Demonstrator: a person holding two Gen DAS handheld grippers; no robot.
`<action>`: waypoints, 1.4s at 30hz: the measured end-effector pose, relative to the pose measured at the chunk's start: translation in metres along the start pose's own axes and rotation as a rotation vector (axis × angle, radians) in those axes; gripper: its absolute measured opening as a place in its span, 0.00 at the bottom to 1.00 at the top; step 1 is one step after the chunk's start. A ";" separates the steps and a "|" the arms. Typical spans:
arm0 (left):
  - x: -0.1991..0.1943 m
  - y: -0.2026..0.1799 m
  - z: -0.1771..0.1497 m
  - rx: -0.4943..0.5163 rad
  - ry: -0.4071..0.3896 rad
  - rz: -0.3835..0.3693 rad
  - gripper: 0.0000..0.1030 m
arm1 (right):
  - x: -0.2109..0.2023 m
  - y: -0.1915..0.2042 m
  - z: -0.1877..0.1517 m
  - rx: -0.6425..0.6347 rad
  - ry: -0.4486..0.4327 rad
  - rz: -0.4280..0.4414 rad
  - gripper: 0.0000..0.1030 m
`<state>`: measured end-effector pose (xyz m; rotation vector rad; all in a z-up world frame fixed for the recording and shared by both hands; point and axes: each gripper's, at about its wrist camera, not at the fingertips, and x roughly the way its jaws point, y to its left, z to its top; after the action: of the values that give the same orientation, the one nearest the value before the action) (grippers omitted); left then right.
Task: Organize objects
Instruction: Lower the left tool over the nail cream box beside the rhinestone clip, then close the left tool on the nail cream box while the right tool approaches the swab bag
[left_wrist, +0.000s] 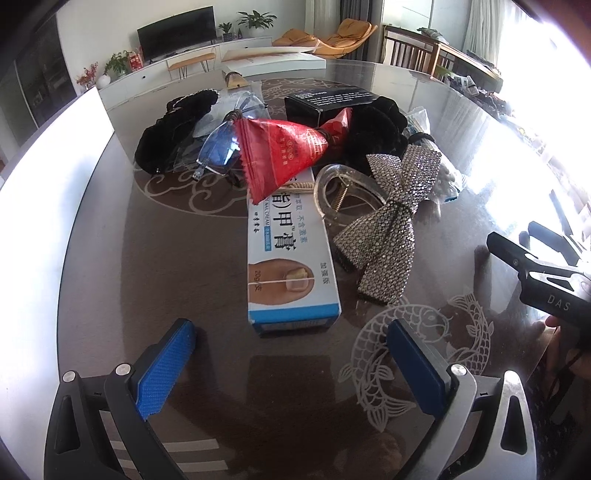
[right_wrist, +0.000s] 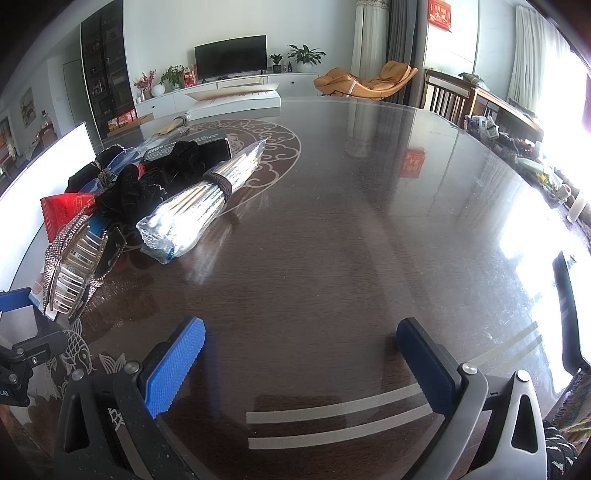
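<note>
A pile of small objects lies on the dark glass table (left_wrist: 166, 266). In the left wrist view a white and blue nail cream box (left_wrist: 290, 266) lies just ahead of my open, empty left gripper (left_wrist: 291, 332). Around it are a red triangular packet (left_wrist: 280, 151), a rhinestone bow hair clip (left_wrist: 391, 225), a clear claw clip (left_wrist: 343, 192), glasses (left_wrist: 221, 147), black scrunchies (left_wrist: 373, 136) and a black box (left_wrist: 328, 101). My right gripper (right_wrist: 299, 332) is open and empty over bare table. A banded clear packet of swabs (right_wrist: 203, 199) lies to its upper left beside the pile (right_wrist: 147, 177).
A white board (left_wrist: 48, 206) stands along the table's left edge. A white flat box (left_wrist: 273, 59) lies at the far side. The right gripper's body (left_wrist: 546, 280) shows at the right of the left wrist view. Clutter lines the table's right edge (right_wrist: 524, 151).
</note>
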<state>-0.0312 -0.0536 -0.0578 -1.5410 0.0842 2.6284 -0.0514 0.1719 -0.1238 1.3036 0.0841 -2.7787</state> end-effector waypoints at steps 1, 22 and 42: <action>-0.001 0.002 -0.001 -0.009 0.005 0.004 1.00 | 0.000 0.000 0.000 0.000 0.000 0.000 1.00; 0.017 0.026 0.055 -0.145 -0.013 -0.133 1.00 | 0.000 0.001 0.000 0.001 -0.003 -0.001 1.00; 0.024 0.022 0.063 -0.104 -0.021 -0.030 0.42 | 0.000 -0.001 0.003 0.001 -0.004 0.001 1.00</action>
<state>-0.0993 -0.0685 -0.0478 -1.5311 -0.0776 2.6640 -0.0537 0.1729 -0.1217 1.2981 0.0816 -2.7807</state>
